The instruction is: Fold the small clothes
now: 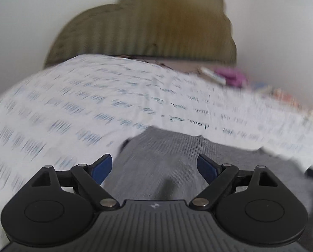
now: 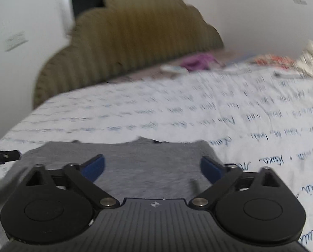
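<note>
**Grey garment dead ahead of both tools, neither gripping**

Left wrist view: left tool spread wide, blue fingers apart with nothing between them. Directly ahead and below, a grey garment lying flat on the bed, its printed white cover showing to the left and beyond. Far edge of the garment running roughly crosswise to the tool's line, rising a little toward the right. Olive headboard further back, purple item near the bed's far side. Much motion blur; fine detail unreadable.

Right wrist view: right tool likewise spread, holding nothing. Same grey garment straight in front, filling the gap between the fingers and stretching wider than the tool on both sides, long axis left to right. Right corner of the garment close to the right finger; left side reaching toward a dark object at the picture's edge, probably the other tool.

Judgement: both about equally near, each likely suited to the corner on its own side.
</note>
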### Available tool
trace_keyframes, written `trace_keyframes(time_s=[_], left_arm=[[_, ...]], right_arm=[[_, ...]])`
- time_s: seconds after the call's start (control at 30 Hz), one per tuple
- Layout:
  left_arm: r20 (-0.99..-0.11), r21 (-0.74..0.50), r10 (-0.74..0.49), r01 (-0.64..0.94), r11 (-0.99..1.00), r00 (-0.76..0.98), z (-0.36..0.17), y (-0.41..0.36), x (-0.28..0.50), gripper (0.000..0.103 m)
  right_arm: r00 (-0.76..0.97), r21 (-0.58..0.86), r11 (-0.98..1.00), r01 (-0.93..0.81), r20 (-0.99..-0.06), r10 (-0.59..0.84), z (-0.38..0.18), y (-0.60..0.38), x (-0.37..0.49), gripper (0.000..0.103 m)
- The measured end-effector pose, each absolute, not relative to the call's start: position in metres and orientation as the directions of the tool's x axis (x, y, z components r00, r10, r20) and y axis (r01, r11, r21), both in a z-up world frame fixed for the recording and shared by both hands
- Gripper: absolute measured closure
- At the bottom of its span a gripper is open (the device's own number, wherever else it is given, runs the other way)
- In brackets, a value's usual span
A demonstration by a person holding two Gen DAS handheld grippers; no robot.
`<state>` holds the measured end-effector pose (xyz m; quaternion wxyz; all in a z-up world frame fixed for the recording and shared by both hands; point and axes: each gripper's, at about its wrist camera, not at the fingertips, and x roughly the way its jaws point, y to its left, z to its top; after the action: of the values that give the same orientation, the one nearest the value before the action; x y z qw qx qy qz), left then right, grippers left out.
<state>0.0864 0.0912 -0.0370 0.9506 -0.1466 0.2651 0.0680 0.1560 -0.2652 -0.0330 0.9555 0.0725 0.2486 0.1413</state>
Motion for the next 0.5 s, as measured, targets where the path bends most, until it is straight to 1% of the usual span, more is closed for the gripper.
trace_keyframes(time_s=[0.03, 0.1, 0.17, 0.2, 0.23, 0.3, 0.4, 0.5], left_arm=[[-0.515, -0.303, 0.045, -0.231, 0.925, 0.856, -0.04, 0.098, 0.065, 0.012], [-0.533, -0.396, 0.025, -0.275, 0.876, 0.846, -0.05, 0.111, 0.031, 0.012], [-0.559, -0.434, 0.022, -0.314, 0.844, 0.829, -0.063, 0.117, 0.004, 0.012], [-0.564, -0.446, 0.023, -0.329, 0.833, 0.825, -0.068, 0.118, -0.008, 0.012], [-0.571, -0.461, 0.01, -0.331, 0.824, 0.821, -0.072, 0.118, -0.017, 0.012], [-0.572, -0.515, -0.038, -0.323, 0.794, 0.819, -0.078, 0.121, -0.026, 0.012], [-0.549, -0.622, -0.099, -0.326, 0.712, 0.83, -0.087, 0.129, -0.023, 0.012], [-0.511, -0.726, -0.117, -0.355, 0.589, 0.852, -0.093, 0.14, -0.017, 0.012]], right_arm=[[0.836, 0.193, 0.946, -0.26, -0.445, 0.32, -0.034, -0.263, 0.149, 0.0], [0.833, 0.149, 0.952, -0.269, -0.46, 0.308, -0.046, -0.26, 0.146, 0.0], [0.793, 0.167, 0.959, -0.228, -0.54, 0.282, -0.069, -0.263, 0.158, 0.002], [0.791, 0.189, 0.957, -0.219, -0.54, 0.287, -0.077, -0.266, 0.16, 0.001], [0.8, 0.224, 0.947, -0.232, -0.509, 0.317, -0.073, -0.271, 0.159, 0.001], [0.801, 0.28, 0.935, -0.219, -0.496, 0.336, -0.073, -0.279, 0.16, 0.002], [0.808, 0.31, 0.924, -0.225, -0.47, 0.355, -0.074, -0.282, 0.154, 0.002], [0.815, 0.351, 0.909, -0.223, -0.444, 0.371, -0.075, -0.288, 0.15, 0.002]])
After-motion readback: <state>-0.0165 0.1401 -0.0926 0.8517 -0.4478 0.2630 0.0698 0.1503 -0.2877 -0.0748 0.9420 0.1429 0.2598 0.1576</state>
